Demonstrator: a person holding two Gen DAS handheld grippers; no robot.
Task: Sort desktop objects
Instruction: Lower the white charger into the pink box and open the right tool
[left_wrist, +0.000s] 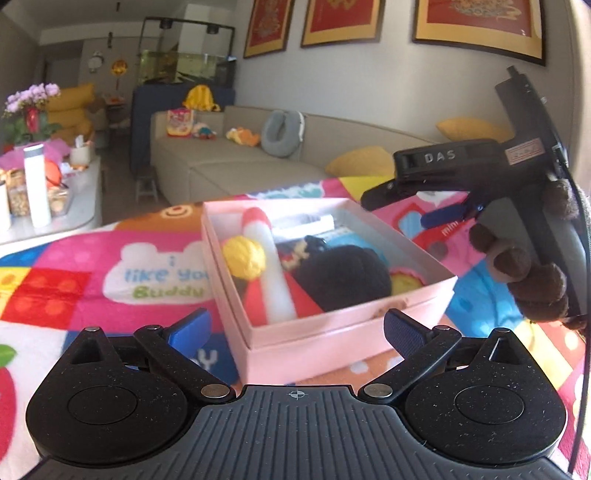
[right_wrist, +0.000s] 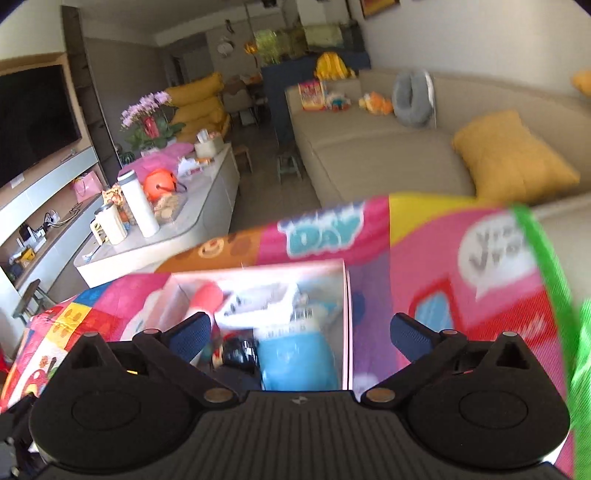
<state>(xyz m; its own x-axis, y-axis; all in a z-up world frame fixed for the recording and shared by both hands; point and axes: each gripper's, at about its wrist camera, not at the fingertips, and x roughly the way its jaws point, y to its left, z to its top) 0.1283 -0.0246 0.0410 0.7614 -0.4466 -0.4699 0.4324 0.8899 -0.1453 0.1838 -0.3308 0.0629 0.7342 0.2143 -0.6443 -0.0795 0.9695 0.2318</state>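
Note:
A pink open box (left_wrist: 343, 328) sits on the colourful blanket (left_wrist: 110, 273), filled with several small things: a white and red stick, a yellow ball (left_wrist: 243, 258), a black round object (left_wrist: 343, 277). My left gripper (left_wrist: 295, 328) is open and empty, its fingers either side of the box's near corner. My right gripper (left_wrist: 406, 206) shows in the left wrist view at the right, above the box's far right corner. In the right wrist view the right gripper (right_wrist: 299, 332) is open and empty above the box (right_wrist: 345, 314), over a blue object (right_wrist: 295, 362).
A beige sofa (left_wrist: 236, 162) with yellow cushions stands behind the blanket. A white side table (right_wrist: 199, 206) with a white bottle, jars and flowers is at the left. A green strap (right_wrist: 543, 266) hangs at the right edge of the right wrist view.

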